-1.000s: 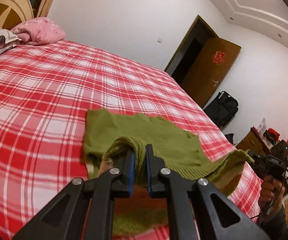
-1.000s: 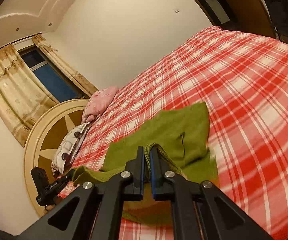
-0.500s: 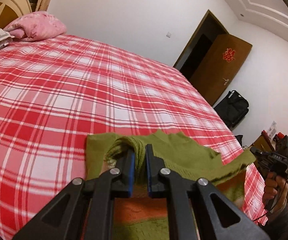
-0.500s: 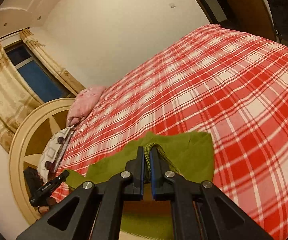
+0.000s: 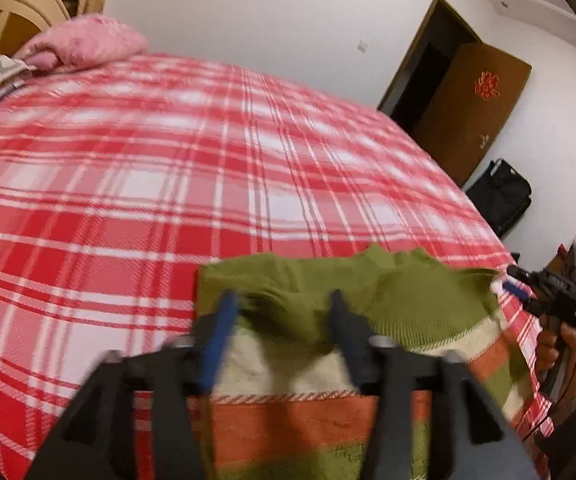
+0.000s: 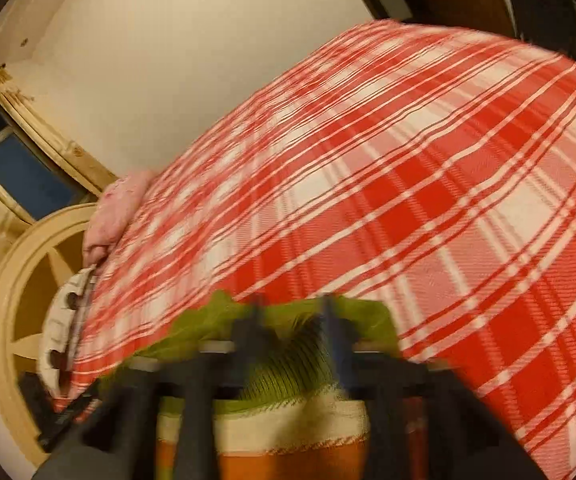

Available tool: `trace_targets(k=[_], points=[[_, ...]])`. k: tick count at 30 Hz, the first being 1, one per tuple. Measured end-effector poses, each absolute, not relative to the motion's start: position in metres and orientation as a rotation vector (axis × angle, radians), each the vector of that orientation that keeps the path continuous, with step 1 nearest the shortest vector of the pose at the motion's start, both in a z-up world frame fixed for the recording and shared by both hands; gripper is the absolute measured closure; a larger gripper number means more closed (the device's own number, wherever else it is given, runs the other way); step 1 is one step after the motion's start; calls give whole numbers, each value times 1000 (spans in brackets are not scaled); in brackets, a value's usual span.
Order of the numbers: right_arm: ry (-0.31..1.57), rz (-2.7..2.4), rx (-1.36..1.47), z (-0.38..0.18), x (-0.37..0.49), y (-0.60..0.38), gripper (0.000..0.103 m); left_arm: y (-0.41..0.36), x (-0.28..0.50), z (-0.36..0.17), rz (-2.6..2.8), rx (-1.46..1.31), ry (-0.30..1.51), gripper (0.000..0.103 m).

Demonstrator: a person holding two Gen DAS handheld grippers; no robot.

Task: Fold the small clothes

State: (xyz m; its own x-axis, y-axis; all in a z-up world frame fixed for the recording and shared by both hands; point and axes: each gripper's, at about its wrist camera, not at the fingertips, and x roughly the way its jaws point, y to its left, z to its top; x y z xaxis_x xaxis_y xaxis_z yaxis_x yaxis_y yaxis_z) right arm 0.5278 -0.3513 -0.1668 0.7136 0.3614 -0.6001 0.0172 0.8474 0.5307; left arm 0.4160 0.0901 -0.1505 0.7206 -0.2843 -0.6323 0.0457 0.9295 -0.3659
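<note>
A small knit sweater (image 5: 407,304), olive green with cream and orange stripes, lies on the red plaid bed cover (image 5: 168,200). Its green part is folded over the striped part. My left gripper (image 5: 282,308) hovers over the fold's left end. Its jaws are opening, with a loose hump of green knit between them and no pad pressing on it. My right gripper (image 6: 291,318), blurred, is over the fold's right end, and its jaws are opening around the ribbed green edge (image 6: 284,372). The right gripper (image 5: 543,296) also shows in the left wrist view, held by a hand just off the sweater's right corner.
A pink pillow (image 5: 84,42) and a patterned pillow lie by the round wooden headboard (image 6: 12,292). A brown door (image 5: 471,108) stands open, with a black suitcase (image 5: 499,196) beside it. The bed's right edge runs close to the sweater.
Both grippers came forward and down, laying the lifted green edge over the striped part. Both were shut on that edge; now their jaws are spread and the knit has slackened.
</note>
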Motion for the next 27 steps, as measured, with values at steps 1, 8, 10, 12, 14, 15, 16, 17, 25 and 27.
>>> trace_targets(k=[1, 8, 10, 12, 14, 15, 16, 17, 25, 27], points=[[759, 201, 529, -167, 525, -352, 46, 94, 412, -147, -174, -343, 728, 27], [783, 208, 365, -162, 463, -345, 46, 108, 371, -155, -140, -335, 765, 24], [806, 218, 348, -168, 439, -345, 46, 108, 360, -166, -141, -341, 791, 24], [834, 220, 340, -175, 418, -345, 46, 109, 353, -179, -118, -338, 827, 24], [853, 196, 305, -181, 404, -341, 46, 109, 355, -183, -102, -324, 847, 24], [853, 190, 298, -181, 399, -339, 46, 109, 358, -180, -97, -319, 838, 24], [848, 190, 293, -181, 396, -338, 46, 109, 361, -176, -101, -312, 827, 24], [840, 193, 288, -179, 392, -335, 46, 107, 366, -171, -110, -296, 817, 24], [837, 184, 231, -187, 394, -313, 46, 81, 440, -176, 58, -16, 838, 22], [845, 173, 223, -192, 393, -314, 46, 97, 452, -192, 115, -53, 892, 18]])
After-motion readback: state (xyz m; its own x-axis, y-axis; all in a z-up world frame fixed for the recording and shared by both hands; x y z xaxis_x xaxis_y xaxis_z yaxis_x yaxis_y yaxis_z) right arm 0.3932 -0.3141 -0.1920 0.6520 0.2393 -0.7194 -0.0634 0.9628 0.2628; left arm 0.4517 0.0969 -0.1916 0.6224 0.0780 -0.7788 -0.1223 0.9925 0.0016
